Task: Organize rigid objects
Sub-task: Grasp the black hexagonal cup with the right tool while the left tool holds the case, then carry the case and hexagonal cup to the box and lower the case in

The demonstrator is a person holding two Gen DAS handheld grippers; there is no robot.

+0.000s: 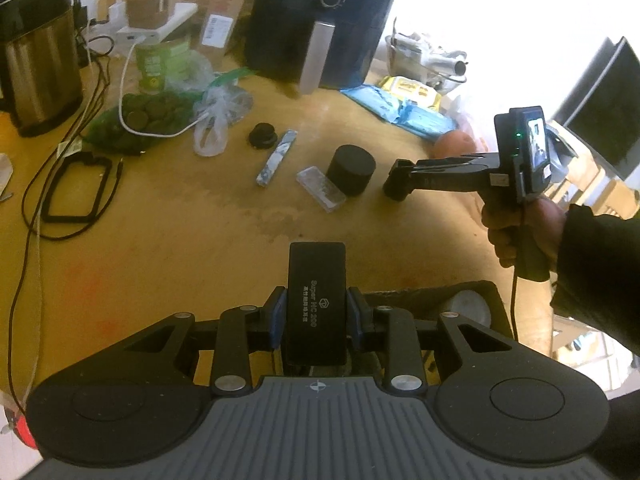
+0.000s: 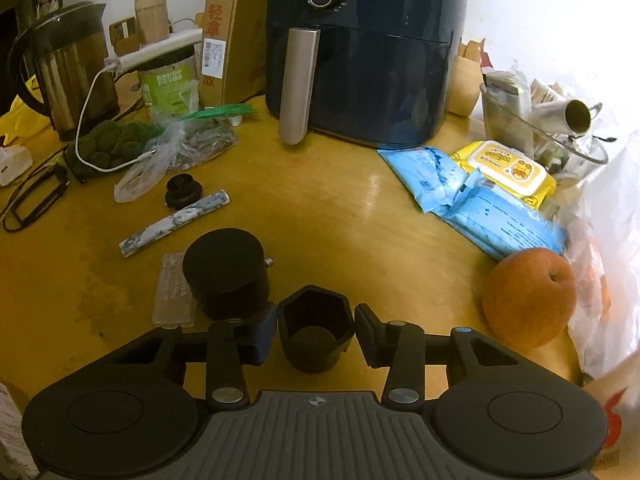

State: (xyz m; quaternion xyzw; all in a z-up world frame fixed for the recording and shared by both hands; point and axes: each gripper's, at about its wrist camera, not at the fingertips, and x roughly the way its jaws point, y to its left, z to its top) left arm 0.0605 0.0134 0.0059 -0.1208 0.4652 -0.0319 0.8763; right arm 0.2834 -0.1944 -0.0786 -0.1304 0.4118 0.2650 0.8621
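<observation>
My left gripper (image 1: 316, 316) is shut on a black rectangular box (image 1: 317, 280) with white lettering, held above the yellow table (image 1: 200, 240). In the right wrist view my right gripper (image 2: 316, 332) has both pads against a small black hexagonal cup (image 2: 315, 320) that stands on the table. The left wrist view shows that gripper (image 1: 394, 186) from the side, held by a hand (image 1: 516, 232). Just left of the cup stand a black cylinder (image 2: 226, 272) and a clear plastic case (image 2: 174, 292). Farther left lie a blue-white marbled stick (image 2: 174, 222) and a black knob (image 2: 183, 192).
An orange (image 2: 528, 296) sits right of my right gripper, with blue wipe packs (image 2: 460, 184) and a yellow one (image 2: 504, 168) behind. An air fryer (image 2: 360, 60), a kettle (image 2: 68, 68), bags and cables line the back. A black bin (image 1: 492, 296) lies under my left gripper's right side.
</observation>
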